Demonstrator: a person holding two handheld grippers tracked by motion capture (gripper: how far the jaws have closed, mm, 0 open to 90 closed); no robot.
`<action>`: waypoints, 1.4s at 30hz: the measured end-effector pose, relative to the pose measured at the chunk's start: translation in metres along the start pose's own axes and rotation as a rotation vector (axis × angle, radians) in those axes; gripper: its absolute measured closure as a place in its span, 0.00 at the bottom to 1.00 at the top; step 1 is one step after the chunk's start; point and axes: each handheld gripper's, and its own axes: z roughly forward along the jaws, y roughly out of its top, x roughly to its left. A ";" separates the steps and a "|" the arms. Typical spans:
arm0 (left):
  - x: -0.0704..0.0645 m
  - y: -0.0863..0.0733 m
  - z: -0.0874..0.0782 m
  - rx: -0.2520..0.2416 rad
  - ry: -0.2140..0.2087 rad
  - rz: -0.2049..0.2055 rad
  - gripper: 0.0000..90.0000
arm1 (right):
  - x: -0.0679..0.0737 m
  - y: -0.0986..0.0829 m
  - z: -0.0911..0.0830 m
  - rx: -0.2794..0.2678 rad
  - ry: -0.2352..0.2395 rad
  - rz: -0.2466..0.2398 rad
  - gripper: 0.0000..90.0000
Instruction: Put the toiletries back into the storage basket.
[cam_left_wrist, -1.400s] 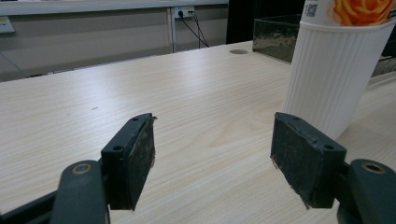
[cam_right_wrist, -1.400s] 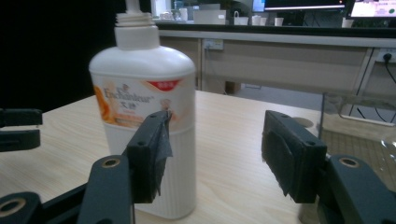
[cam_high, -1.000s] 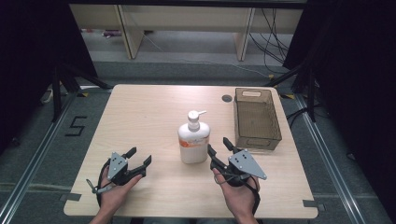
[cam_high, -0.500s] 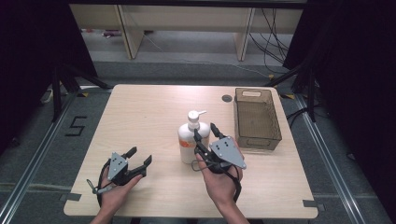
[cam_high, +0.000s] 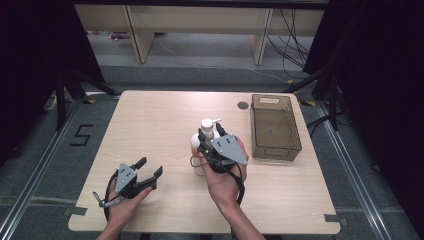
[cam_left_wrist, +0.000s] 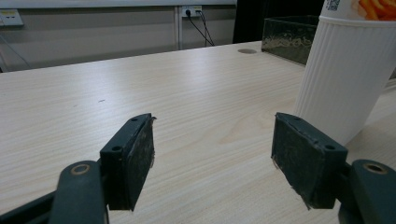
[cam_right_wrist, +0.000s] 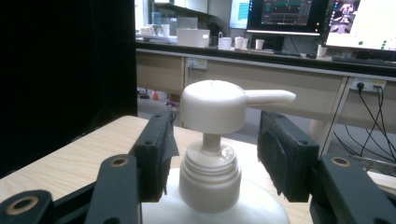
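A white pump bottle (cam_high: 199, 145) stands upright in the middle of the wooden table (cam_high: 150, 120). My right gripper (cam_high: 210, 136) is open at the bottle's top. In the right gripper view its jaws stand either side of the pump head (cam_right_wrist: 214, 103) and neck without touching, and the nozzle points right. My left gripper (cam_high: 150, 169) rests open near the table's front left, with nothing between its jaws. In the left gripper view the bottle's ribbed white body (cam_left_wrist: 343, 74) stands ahead to the right of the open gripper (cam_left_wrist: 214, 156).
A dark translucent bin (cam_high: 274, 126) sits at the table's right side, with nothing in it. A small round dark hole (cam_high: 243, 105) lies in the tabletop left of the bin. Metal floor rails run along both sides of the table.
My right gripper has moved left and forward from the front right of the table up to the bottle, and now straddles the pump head. The left gripper has stayed put.
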 end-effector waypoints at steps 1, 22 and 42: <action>0.000 0.000 0.000 0.000 0.000 0.000 0.32 | 0.000 0.000 0.001 0.001 -0.003 -0.005 0.52; 0.000 0.000 0.000 0.003 -0.007 -0.004 0.33 | 0.005 0.003 0.012 0.029 -0.031 0.007 0.64; 0.000 0.000 0.000 -0.001 -0.008 -0.010 0.33 | -0.009 0.011 0.002 -0.005 -0.015 0.028 0.67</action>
